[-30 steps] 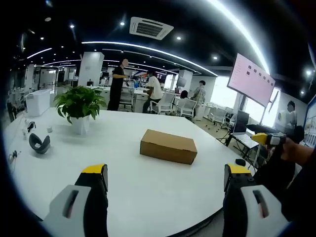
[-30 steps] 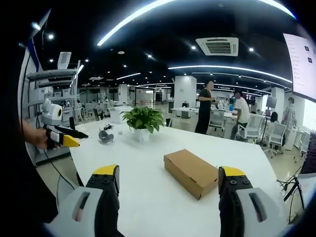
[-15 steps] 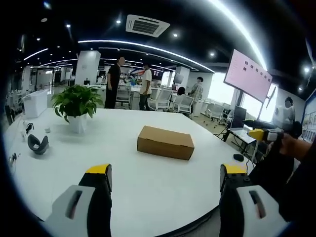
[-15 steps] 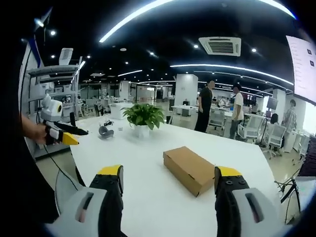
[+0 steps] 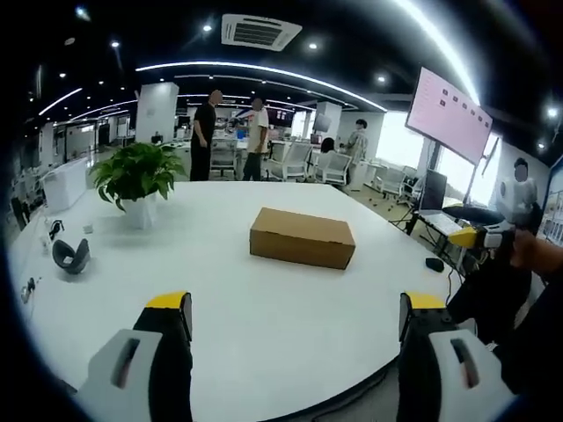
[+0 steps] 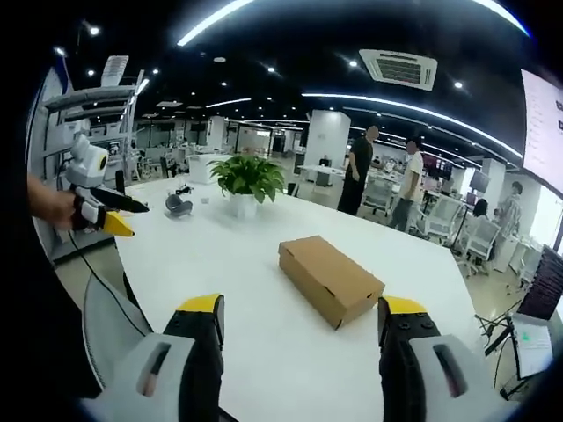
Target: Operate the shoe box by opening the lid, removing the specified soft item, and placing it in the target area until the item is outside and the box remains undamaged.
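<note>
Left gripper view: shoe box (image 5: 303, 237) lies closed, well beyond both gaping claws.

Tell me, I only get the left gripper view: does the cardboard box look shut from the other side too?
Observer: Yes. The right gripper view shows the box from its short end, lid flat and closed.
Operator: Who holds the left tool?
Observer: A hand holds the left tool out beside the table.
Operator: Anything behind it?
Observer: A metal shelf, and lower down what looks like a grey chair.
</note>
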